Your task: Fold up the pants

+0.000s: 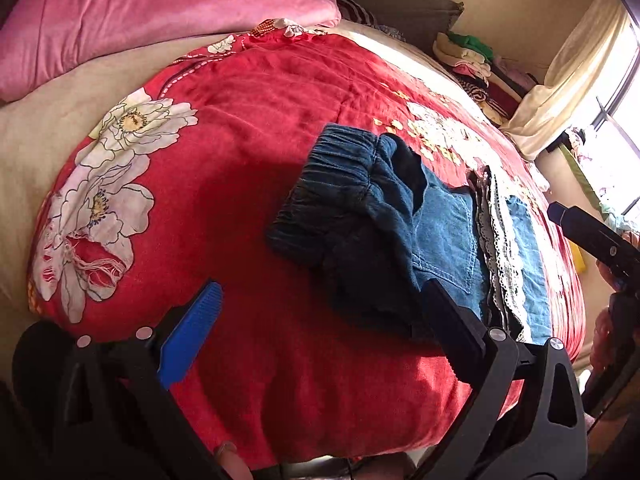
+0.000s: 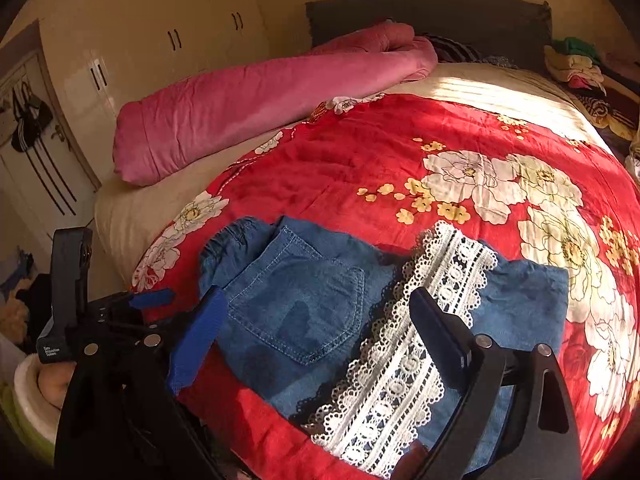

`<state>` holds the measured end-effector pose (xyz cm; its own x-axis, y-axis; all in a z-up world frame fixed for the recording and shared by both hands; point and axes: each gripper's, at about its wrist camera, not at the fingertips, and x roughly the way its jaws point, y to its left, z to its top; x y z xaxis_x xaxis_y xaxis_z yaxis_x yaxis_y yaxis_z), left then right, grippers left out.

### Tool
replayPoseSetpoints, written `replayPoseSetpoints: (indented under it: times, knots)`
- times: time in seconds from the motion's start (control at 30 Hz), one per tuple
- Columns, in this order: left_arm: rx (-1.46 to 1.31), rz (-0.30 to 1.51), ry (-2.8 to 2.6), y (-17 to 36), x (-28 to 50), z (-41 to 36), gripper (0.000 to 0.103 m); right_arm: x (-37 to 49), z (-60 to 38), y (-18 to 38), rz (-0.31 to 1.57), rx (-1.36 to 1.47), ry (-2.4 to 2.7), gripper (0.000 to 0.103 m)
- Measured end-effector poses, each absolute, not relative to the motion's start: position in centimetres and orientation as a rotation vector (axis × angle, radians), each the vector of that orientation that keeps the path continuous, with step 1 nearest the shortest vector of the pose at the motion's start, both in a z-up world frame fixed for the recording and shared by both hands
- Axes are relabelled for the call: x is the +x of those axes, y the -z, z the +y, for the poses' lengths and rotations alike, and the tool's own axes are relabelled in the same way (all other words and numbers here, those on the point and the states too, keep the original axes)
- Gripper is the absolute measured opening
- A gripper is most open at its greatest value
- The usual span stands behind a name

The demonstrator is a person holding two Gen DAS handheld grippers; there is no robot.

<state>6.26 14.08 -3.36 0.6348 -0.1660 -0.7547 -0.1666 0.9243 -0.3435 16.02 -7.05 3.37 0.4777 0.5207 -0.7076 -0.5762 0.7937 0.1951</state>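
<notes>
Blue denim pants (image 2: 304, 304) with a white lace band (image 2: 404, 360) lie folded on a red floral quilt (image 2: 360, 152); a back pocket faces up. My right gripper (image 2: 318, 294) hovers open just over the pocket, with nothing between its pads. In the left wrist view the pants (image 1: 400, 220) lie with the gathered waistband (image 1: 332, 176) toward the far left. My left gripper (image 1: 322, 288) is open at their near edge: its blue pad is over the quilt (image 1: 240, 140) and its black finger (image 1: 448, 320) over the denim. It holds nothing.
A rolled pink duvet (image 2: 260, 96) lies along the far left of the bed by the grey headboard (image 2: 420, 12). Piled clothes (image 1: 472, 56) sit at the far right corner. A wardrobe (image 2: 140, 40) stands left and a curtained window (image 1: 580, 60) right.
</notes>
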Motion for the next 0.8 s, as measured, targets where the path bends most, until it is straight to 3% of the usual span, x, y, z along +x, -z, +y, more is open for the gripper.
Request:
replayPoseSetpoints:
  times: [0.53, 0.8]
  knots:
    - [-0.529, 0.895, 0.139, 4.5, 8.1, 13.4, 0.093, 22.8, 0.2, -0.9, 0.988, -0.198, -0.826, 0.092]
    - [-0.555, 0.906, 0.131, 5.2, 8.8, 13.7, 0.084, 25.6, 4.7, 0.8, 1.087, -0.264, -0.932, 0.092]
